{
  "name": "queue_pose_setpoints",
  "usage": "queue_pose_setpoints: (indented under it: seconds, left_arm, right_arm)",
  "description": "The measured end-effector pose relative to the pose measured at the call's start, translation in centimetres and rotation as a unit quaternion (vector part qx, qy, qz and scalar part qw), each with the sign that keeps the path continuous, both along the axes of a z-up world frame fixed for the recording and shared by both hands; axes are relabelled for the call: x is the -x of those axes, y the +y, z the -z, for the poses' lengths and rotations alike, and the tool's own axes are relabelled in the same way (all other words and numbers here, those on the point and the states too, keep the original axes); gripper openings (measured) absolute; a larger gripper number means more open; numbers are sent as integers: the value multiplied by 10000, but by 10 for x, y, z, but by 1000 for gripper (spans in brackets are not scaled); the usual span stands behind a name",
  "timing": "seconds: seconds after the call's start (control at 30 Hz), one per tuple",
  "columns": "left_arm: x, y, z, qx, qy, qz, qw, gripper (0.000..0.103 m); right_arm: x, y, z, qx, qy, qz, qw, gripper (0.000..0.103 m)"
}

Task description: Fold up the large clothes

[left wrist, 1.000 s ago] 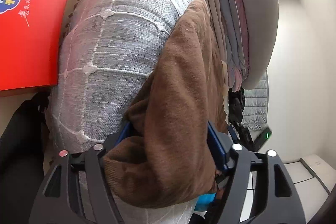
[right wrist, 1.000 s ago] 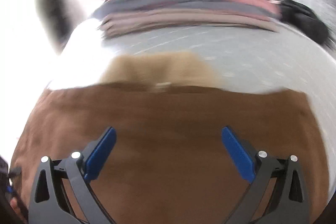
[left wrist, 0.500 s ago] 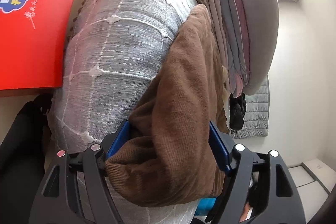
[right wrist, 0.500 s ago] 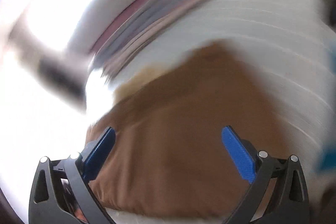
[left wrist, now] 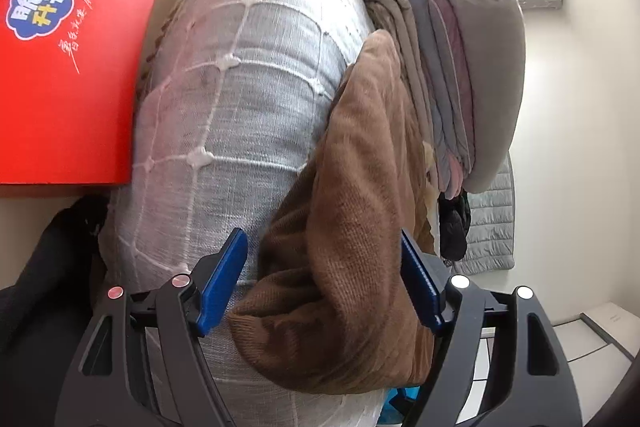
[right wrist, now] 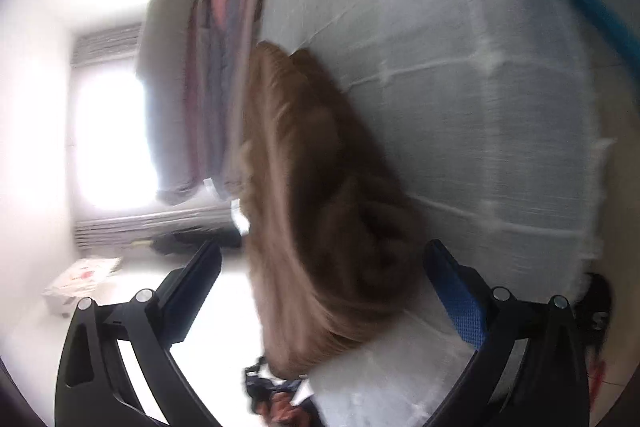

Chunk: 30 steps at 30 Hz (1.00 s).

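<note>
A folded brown garment lies on the grey checked bed cover, next to a stack of folded clothes. My left gripper is open, its blue pads on either side of the garment's thick near end, with a gap on the left side. In the right wrist view the same brown garment appears blurred, lying between the open fingers of my right gripper, which is rolled sideways. The stack sits beyond it.
A red box stands against the wall at the left. A black bag lies beside the bed. A grey quilted jacket hangs beyond the stack. A bright window and white floor show in the right wrist view.
My left gripper has opened wider and its left pad has come off the garment. My right gripper has rolled sideways and swung fast; it stays open.
</note>
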<state>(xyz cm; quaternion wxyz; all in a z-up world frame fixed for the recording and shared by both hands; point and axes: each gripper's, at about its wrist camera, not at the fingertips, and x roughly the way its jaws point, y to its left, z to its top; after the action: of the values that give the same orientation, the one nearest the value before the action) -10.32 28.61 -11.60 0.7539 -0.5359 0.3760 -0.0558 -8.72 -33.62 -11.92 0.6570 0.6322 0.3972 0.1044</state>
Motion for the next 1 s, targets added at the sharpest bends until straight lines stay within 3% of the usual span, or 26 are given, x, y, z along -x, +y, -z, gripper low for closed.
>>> queue_pose_setpoints:
  seconds: [0.1,0.13,0.17,0.2,0.37,0.4,0.43,0.5,0.53,0.6,0.7,0.77,0.83,0.93,1.0]
  left_arm:
    - [0,-2,-1,-15,16,62,10000,72]
    - [-1,-3,0,-7,33,119,9999,72]
    - [-2,-5,0,-8,49,148,9999,72]
    - [-2,-5,0,-14,62,169,9998,72]
    - [-9,-9,4,-16,135,256,9996,71]
    - [-9,-11,3,-34,92,283,9996,63]
    - [-8,-11,0,-67,-11,308,9995,47]
    - [-7,-10,-3,-44,-133,298,9995,37]
    - [-7,-9,-2,-30,-149,287,9995,35]
    - [-7,-9,-1,-14,-119,268,9996,34]
    - [-9,-8,0,29,-85,270,9996,34]
    - [-6,-6,-4,26,-226,190,9996,30]
    - [-3,-6,-17,-189,-451,136,9987,25]
    - [-6,-8,-15,-294,-302,127,9990,28]
    - [-9,-4,0,6,34,90,10000,38]
  right_arm:
    - [-9,-4,-4,229,39,-118,9997,97]
    - [-12,-4,-4,331,73,-137,9993,88]
    - [-18,-4,-3,509,160,-153,9985,55]
    - [-18,-4,0,629,263,-181,9975,39]
    - [-16,1,-5,857,145,-190,9960,35]
    - [-15,0,-2,846,148,-173,9962,35]
    - [-15,0,0,815,159,-149,9964,35]
    - [-16,-1,4,729,183,-111,9971,35]
    - [-16,-2,6,677,202,-92,9975,45]
    - [-14,-3,12,541,340,-107,9979,64]
    - [-18,0,12,536,319,-193,9979,63]
    - [-19,2,7,639,202,-215,9975,38]
    - [-15,1,-1,611,-32,-128,9980,35]
    - [-13,0,-1,645,-52,-104,9978,35]
    - [-13,-2,7,506,80,-97,9986,48]
